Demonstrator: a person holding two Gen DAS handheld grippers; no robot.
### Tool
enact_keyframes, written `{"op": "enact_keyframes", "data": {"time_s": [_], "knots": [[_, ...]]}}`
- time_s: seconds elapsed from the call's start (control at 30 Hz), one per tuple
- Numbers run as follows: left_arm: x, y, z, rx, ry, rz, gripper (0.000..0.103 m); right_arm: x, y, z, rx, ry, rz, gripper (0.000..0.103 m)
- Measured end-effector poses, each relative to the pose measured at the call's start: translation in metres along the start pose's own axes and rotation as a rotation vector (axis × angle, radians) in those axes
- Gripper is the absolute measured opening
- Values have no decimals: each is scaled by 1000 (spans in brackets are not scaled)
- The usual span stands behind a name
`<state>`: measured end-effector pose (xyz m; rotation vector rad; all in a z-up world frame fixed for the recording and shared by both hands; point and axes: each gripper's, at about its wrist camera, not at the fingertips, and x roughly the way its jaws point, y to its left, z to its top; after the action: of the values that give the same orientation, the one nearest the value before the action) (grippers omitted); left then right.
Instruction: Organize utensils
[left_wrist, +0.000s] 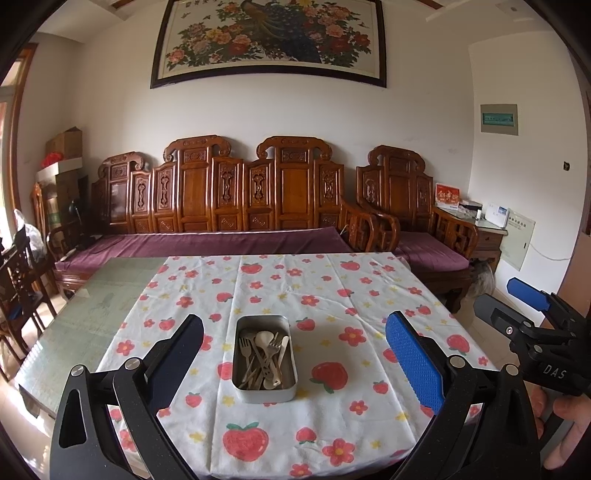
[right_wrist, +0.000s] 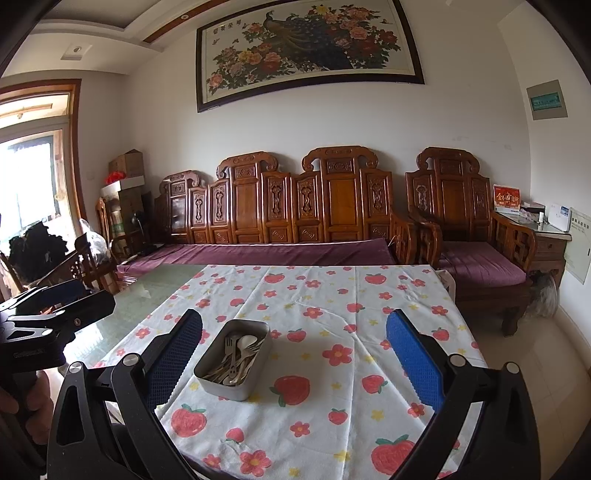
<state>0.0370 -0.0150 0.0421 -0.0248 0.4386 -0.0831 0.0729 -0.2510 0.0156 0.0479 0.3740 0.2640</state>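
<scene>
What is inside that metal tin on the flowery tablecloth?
The metal tin holds a loose heap of cutlery: forks, spoons and a pale knife. The pieces overlap, so whatever lies beneath the heap is hidden.

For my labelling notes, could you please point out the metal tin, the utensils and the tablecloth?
metal tin (left_wrist: 266, 394): left wrist view, near outer wall.
utensils (left_wrist: 263, 356): left wrist view, middle of the pile.
tablecloth (right_wrist: 332, 406): right wrist view, bare patch.

A glass-topped worktop (left_wrist: 85, 317) carries a white cloth (left_wrist: 332, 295) printed with strawberries and red flowers — it covers the right part, leaving the left glass bare. On the cloth sits one metal tin (left_wrist: 265, 395) holding forks and spoons (left_wrist: 263, 350) — a loose jumble.
</scene>
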Motion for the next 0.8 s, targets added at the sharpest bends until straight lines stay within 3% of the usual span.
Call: {"op": "enact_keyframes", "data": {"time_s": [0.8], "knots": [[-5, 0, -1, 5, -8, 3, 95, -2, 1, 4, 1, -1, 2, 100]]}}
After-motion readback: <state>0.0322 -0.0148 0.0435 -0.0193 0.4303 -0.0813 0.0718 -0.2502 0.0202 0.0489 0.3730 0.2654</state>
